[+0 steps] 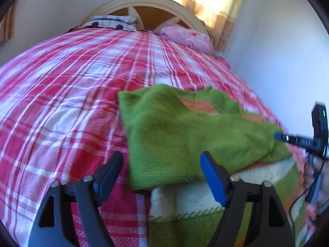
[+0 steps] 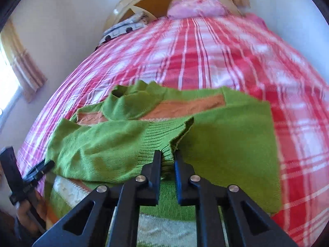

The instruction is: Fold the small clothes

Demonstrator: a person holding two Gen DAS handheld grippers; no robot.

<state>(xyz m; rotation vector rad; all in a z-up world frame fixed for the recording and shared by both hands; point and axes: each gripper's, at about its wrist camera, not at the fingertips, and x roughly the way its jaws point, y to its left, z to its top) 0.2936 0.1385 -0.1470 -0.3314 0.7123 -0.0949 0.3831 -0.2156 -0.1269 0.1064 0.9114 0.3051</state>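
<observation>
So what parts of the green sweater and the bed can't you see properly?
- Green sweater hem: cut off by the bottom edge and hidden behind the right gripper, right wrist view.
- Cuff tip: hidden between the closed fingers, same view.
- Bedspread weave: motion-blurred, both views.
- Far pillow's pattern: too small, left wrist view.

Ribbed matt green knit sweater (image 2: 127, 144), woven checked bedspread (image 1: 61, 94) (probably cotton), matt plastic jaws.
</observation>
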